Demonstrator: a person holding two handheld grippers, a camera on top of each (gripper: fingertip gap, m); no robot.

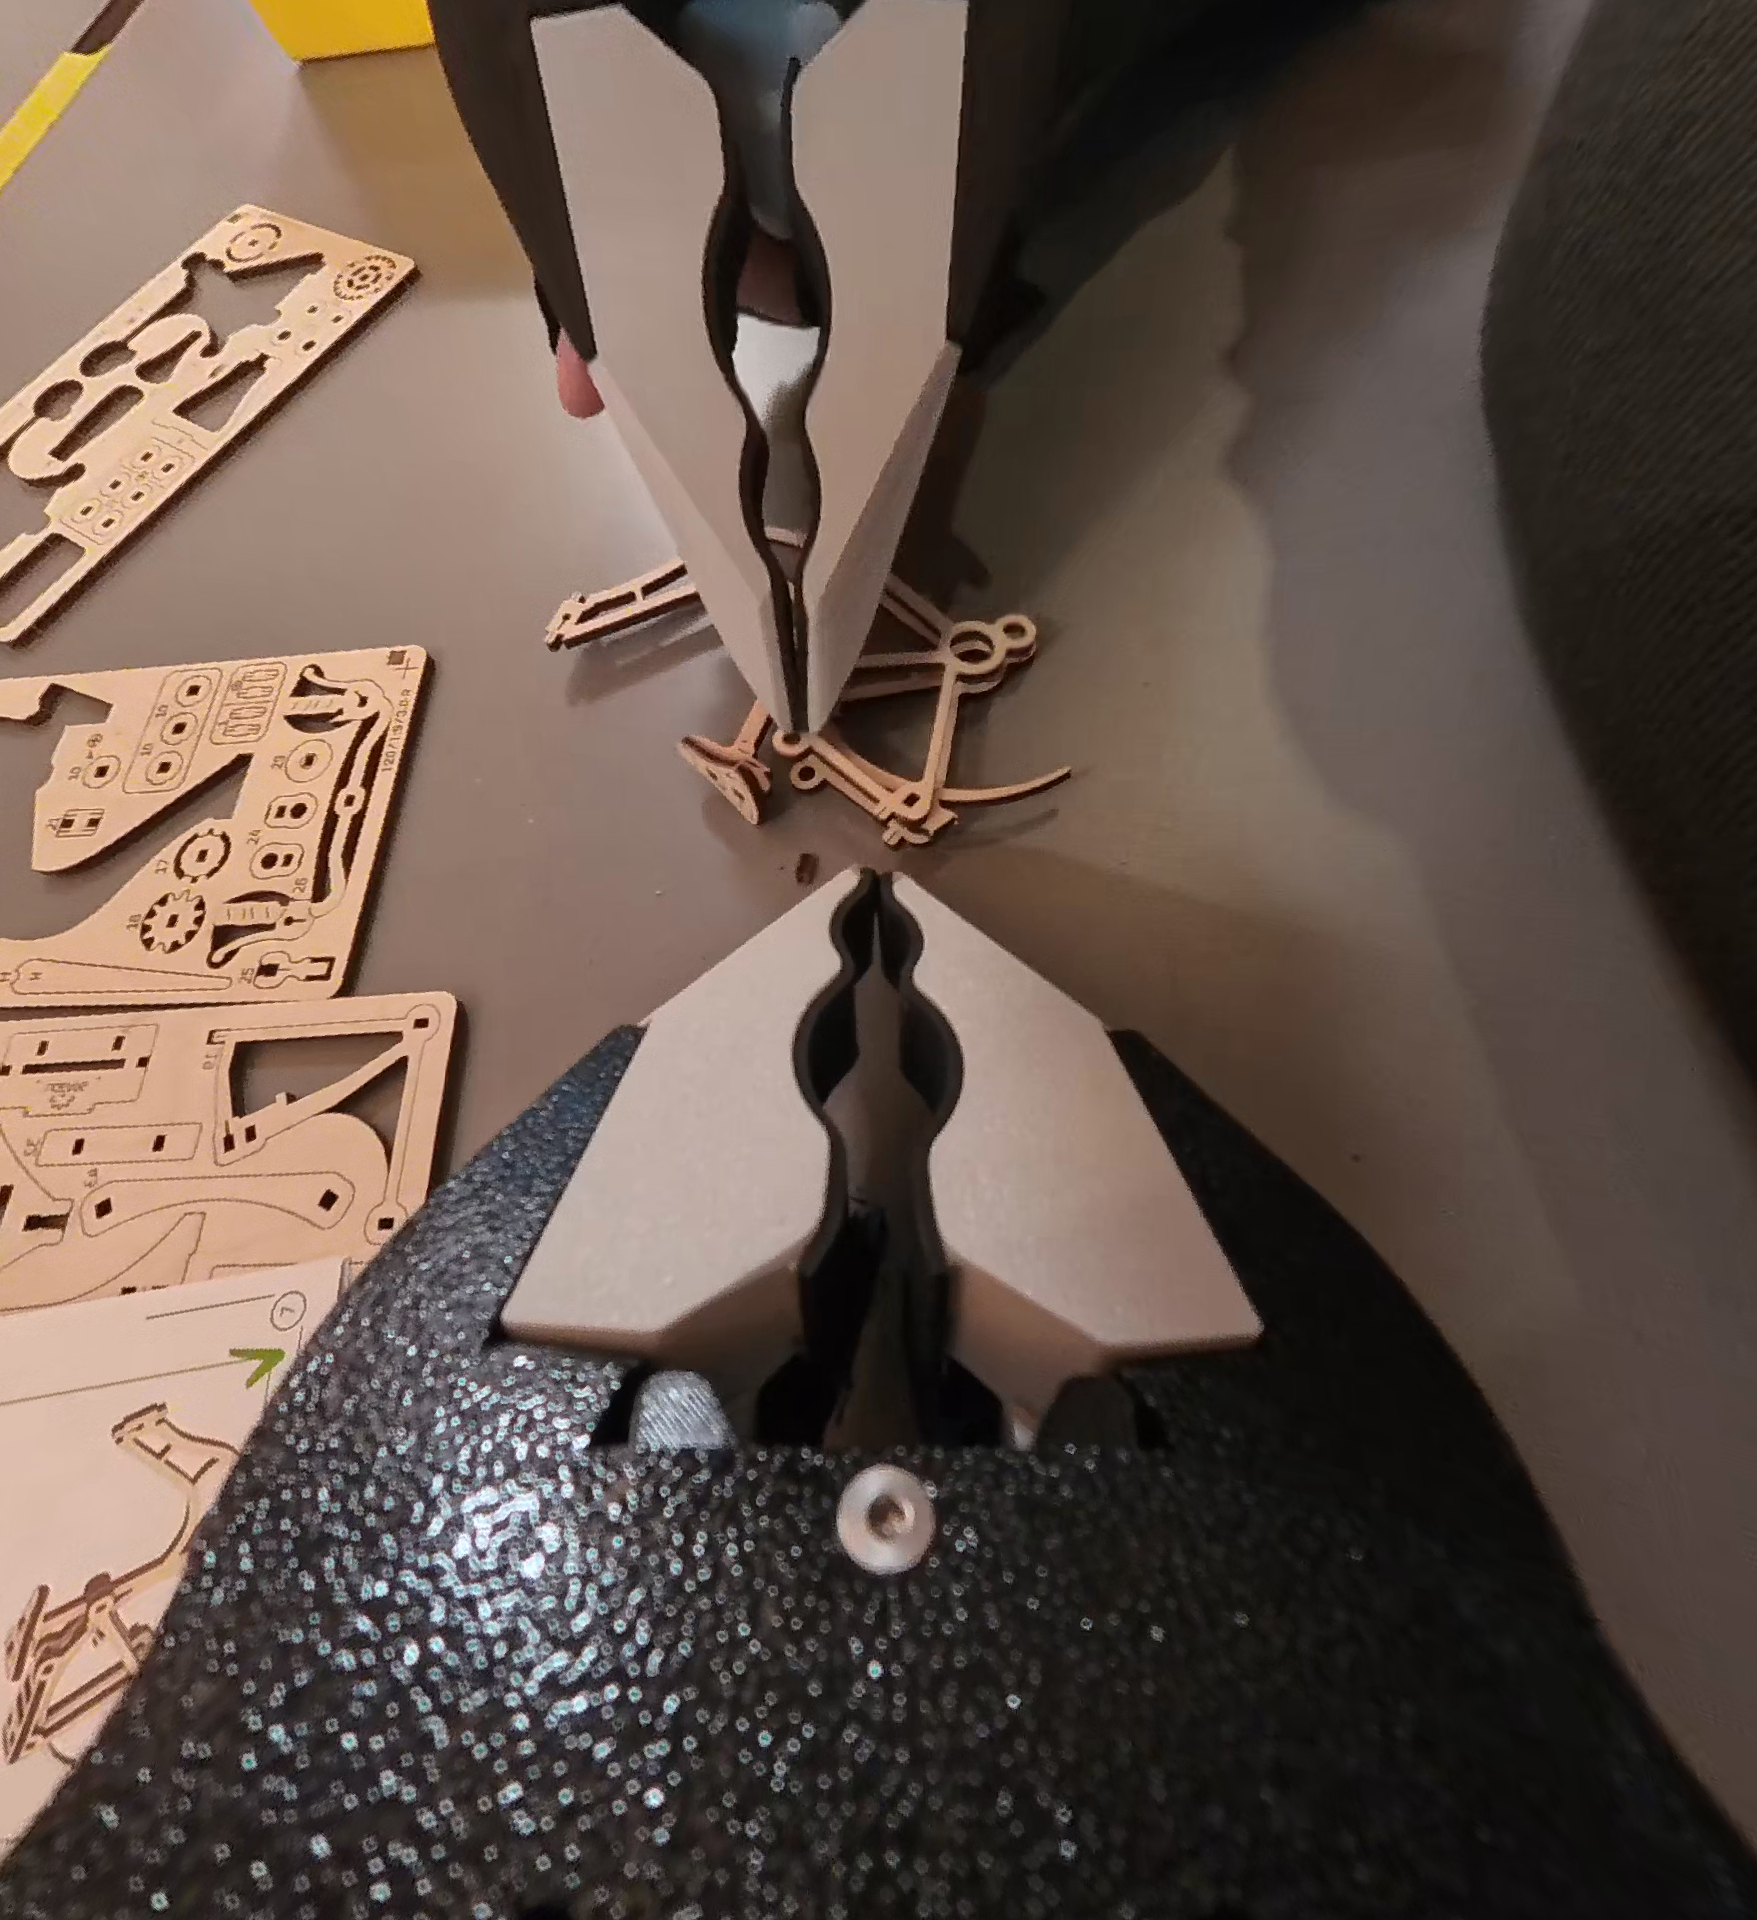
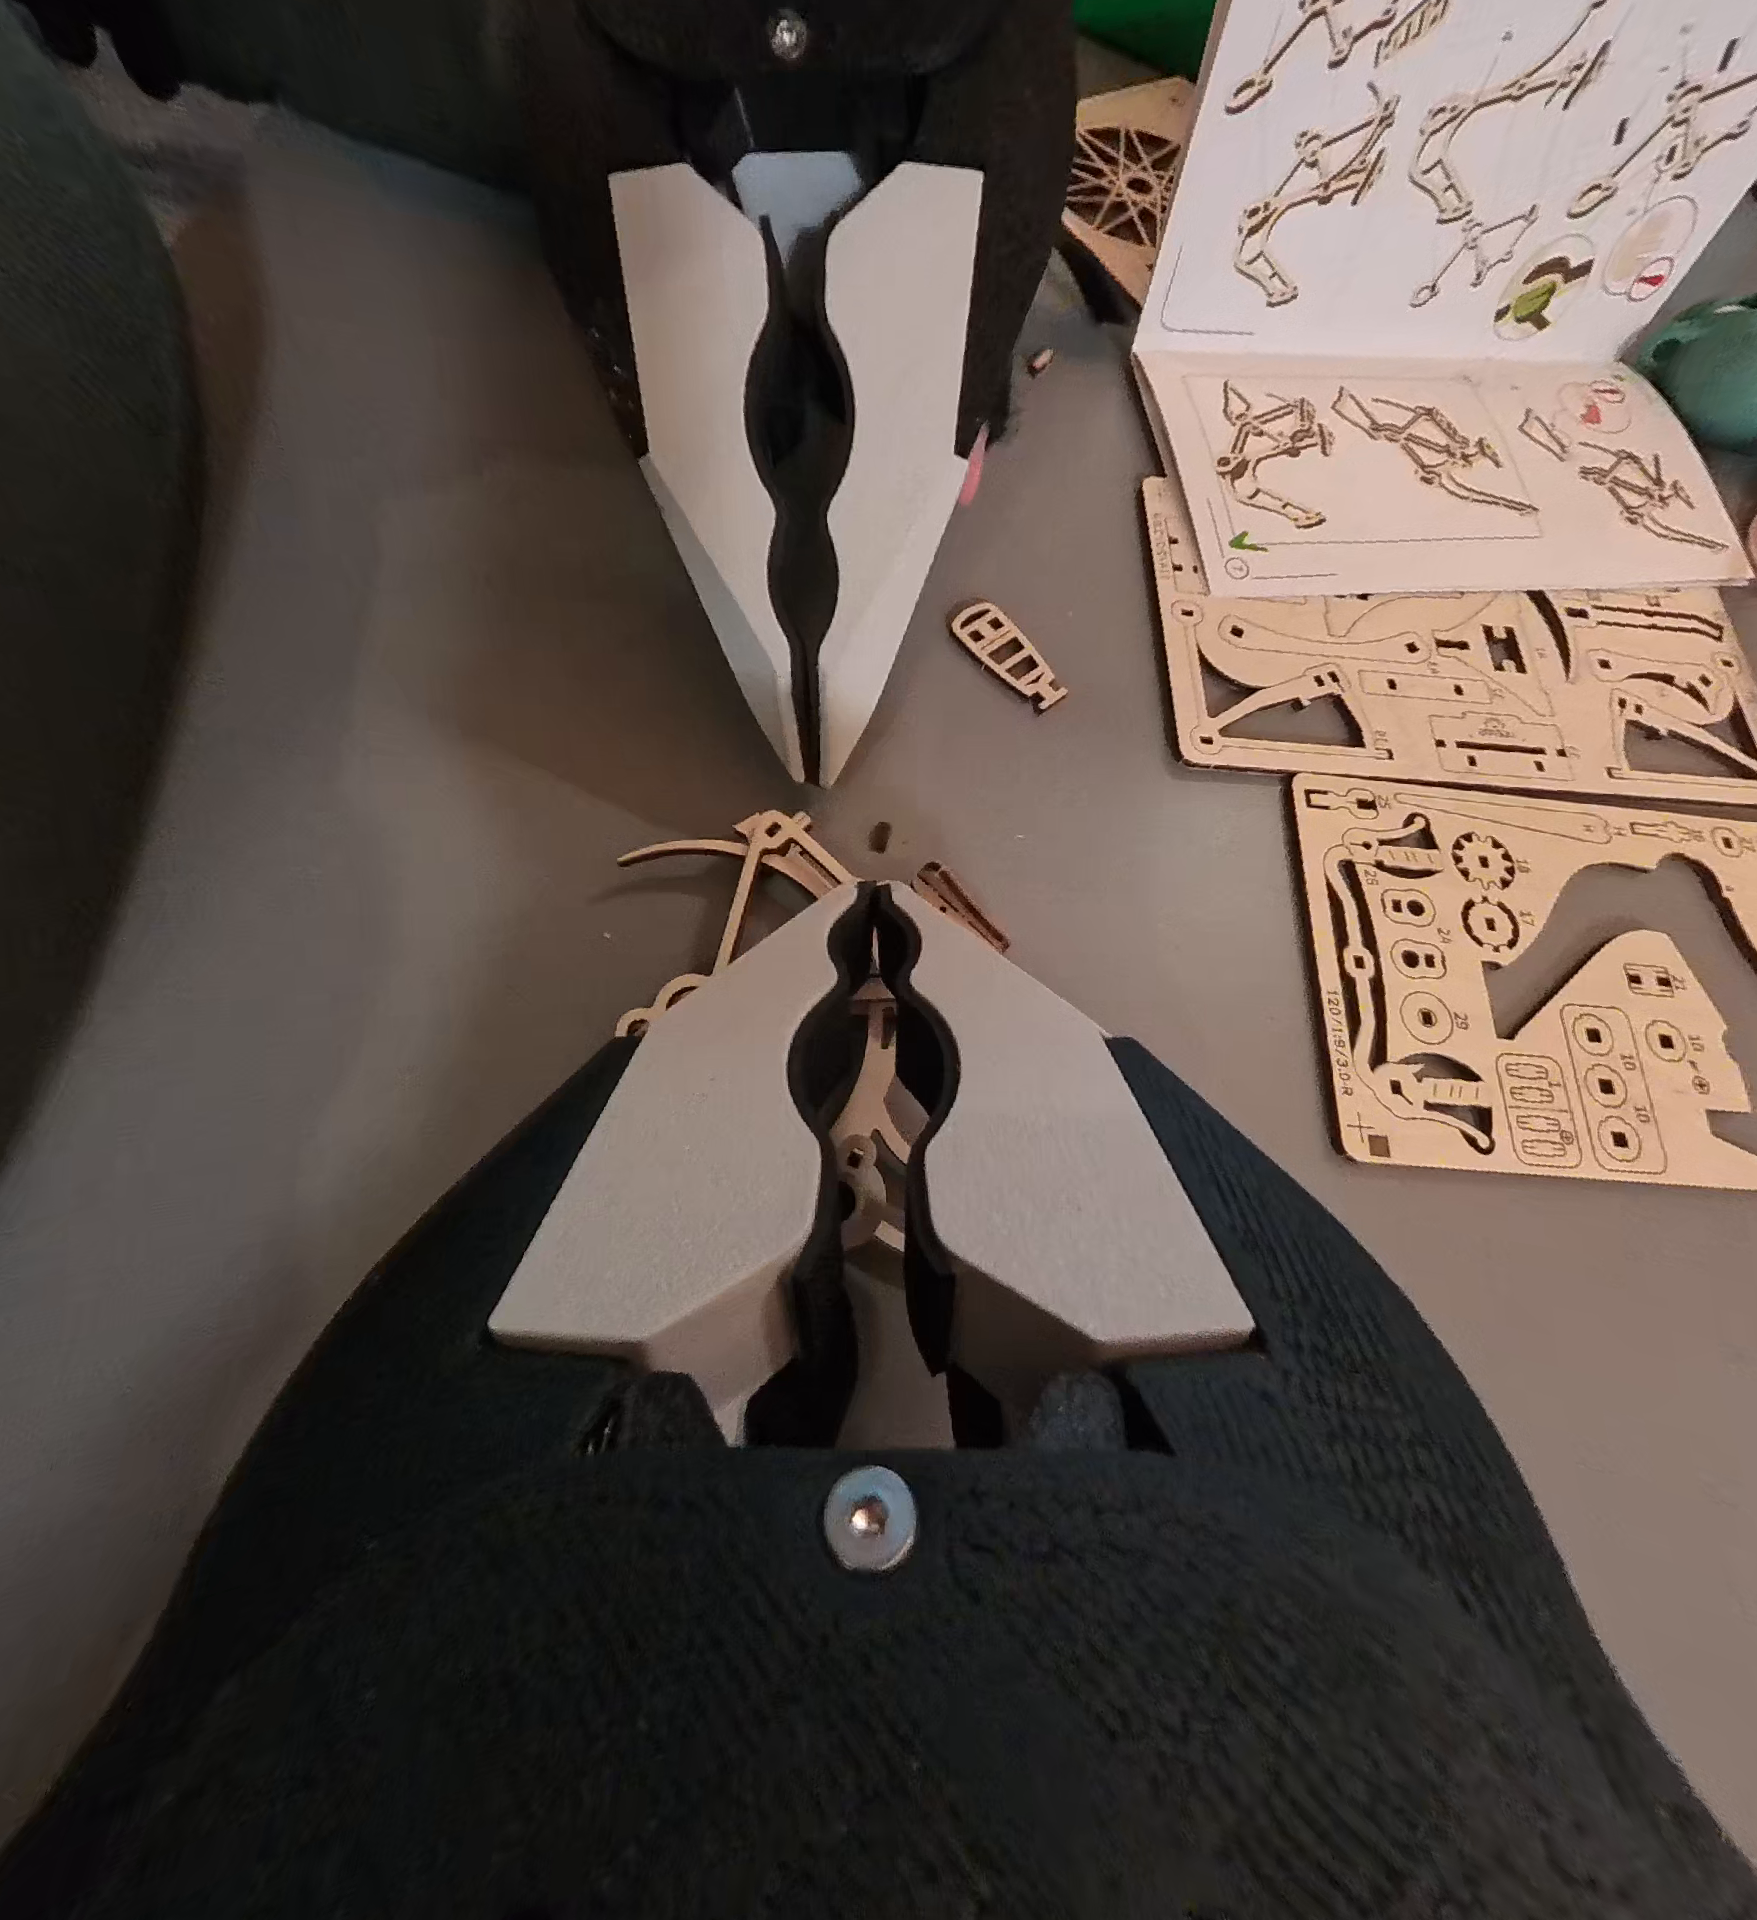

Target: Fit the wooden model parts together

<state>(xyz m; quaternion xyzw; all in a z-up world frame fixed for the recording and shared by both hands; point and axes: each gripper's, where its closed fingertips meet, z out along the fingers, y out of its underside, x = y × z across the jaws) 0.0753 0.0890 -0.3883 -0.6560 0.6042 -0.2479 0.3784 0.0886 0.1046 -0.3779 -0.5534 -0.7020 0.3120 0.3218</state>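
Note:
A partly built wooden model [image 1: 941,717] of thin struts, rings and a curved arm lies on the grey table [image 1: 1217,987]. It also shows in the right wrist view [image 2: 749,883], partly under my right gripper. My left gripper [image 1: 874,881] is shut with nothing between its pads, just short of the model, and it shows from the top in the right wrist view [image 2: 809,774]. My right gripper [image 2: 874,891] is shut. In the left wrist view its tip [image 1: 796,722] points down onto a ring of the model. A tiny dark peg [image 1: 804,864] lies between the grippers.
Laser-cut wooden sheets [image 1: 178,810] and an instruction booklet [image 2: 1425,312] lie to one side. A small loose wooden piece [image 2: 1009,655] lies near the left gripper. Dark fabric [image 1: 1684,520] borders the table's other side. A teal object [image 2: 1747,353] sits by the booklet. Both grippers' tips are close together, under 4 cm apart.

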